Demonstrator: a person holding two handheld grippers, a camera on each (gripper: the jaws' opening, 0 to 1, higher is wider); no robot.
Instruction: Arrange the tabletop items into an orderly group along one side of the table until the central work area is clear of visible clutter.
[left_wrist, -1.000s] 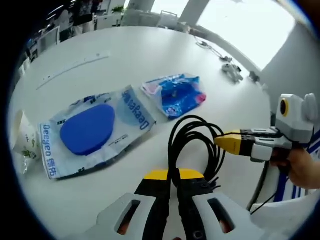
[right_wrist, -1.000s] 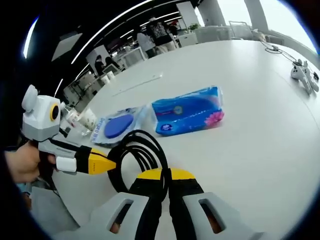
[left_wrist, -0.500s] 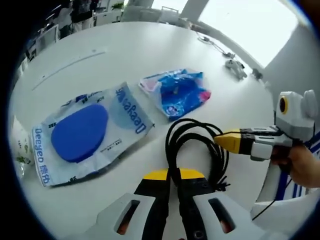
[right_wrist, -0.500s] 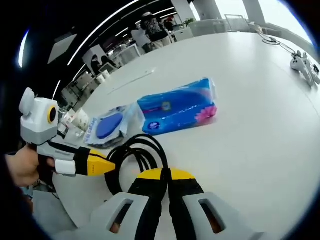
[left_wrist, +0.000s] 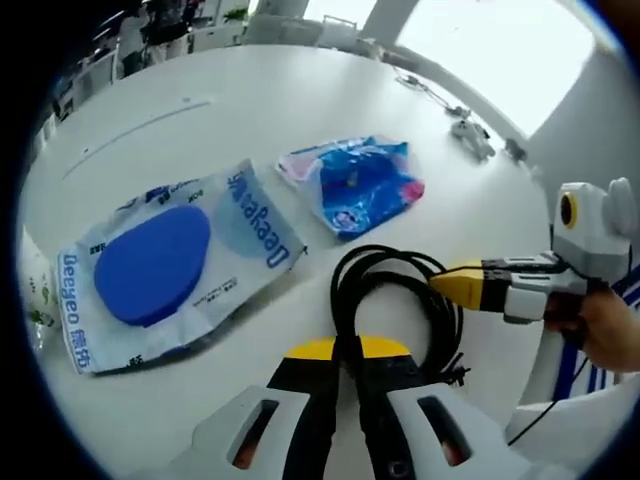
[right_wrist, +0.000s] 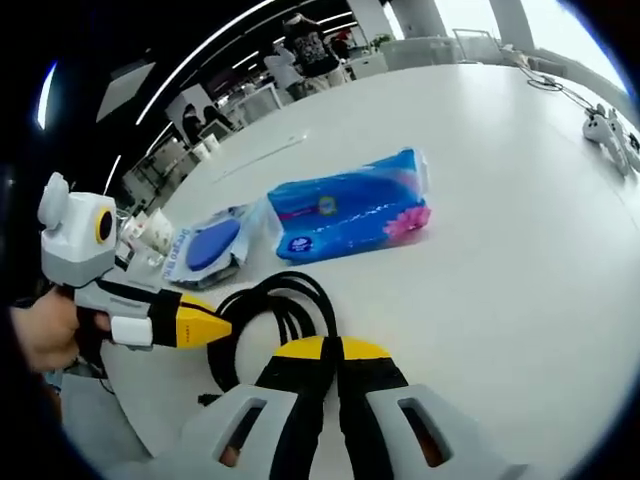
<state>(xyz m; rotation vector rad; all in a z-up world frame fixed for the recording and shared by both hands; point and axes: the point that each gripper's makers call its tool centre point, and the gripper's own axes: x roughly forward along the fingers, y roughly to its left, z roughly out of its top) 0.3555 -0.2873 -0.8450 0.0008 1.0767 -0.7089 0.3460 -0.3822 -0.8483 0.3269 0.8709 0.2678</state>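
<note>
A coiled black cable (left_wrist: 392, 300) hangs just over the white table (left_wrist: 250, 110), held from two sides. My left gripper (left_wrist: 346, 350) is shut on the near part of the loop. My right gripper (left_wrist: 452, 285) comes in from the right, shut on the coil's right side. In the right gripper view the cable (right_wrist: 275, 305) runs into my right gripper (right_wrist: 330, 350), and my left gripper (right_wrist: 212, 327) pinches its left side. Beyond lie a blue tissue pack (left_wrist: 355, 185) (right_wrist: 345, 205) and a clear bag with a blue oval pad (left_wrist: 165, 265) (right_wrist: 205, 248).
A white game controller (left_wrist: 470, 135) (right_wrist: 608, 130) and another cable lie far across the table (right_wrist: 520, 250). Paper cups (right_wrist: 150, 232) stand by the clear bag, a small packet (left_wrist: 38, 300) beside it. A thin white strip (left_wrist: 135, 128) lies further off. People (right_wrist: 310, 45) stand in the background.
Both grippers keep their hold on the cable. The views have shifted slightly, so the tissue pack and bag sit a little differently in frame; the coil looks slightly lower.
</note>
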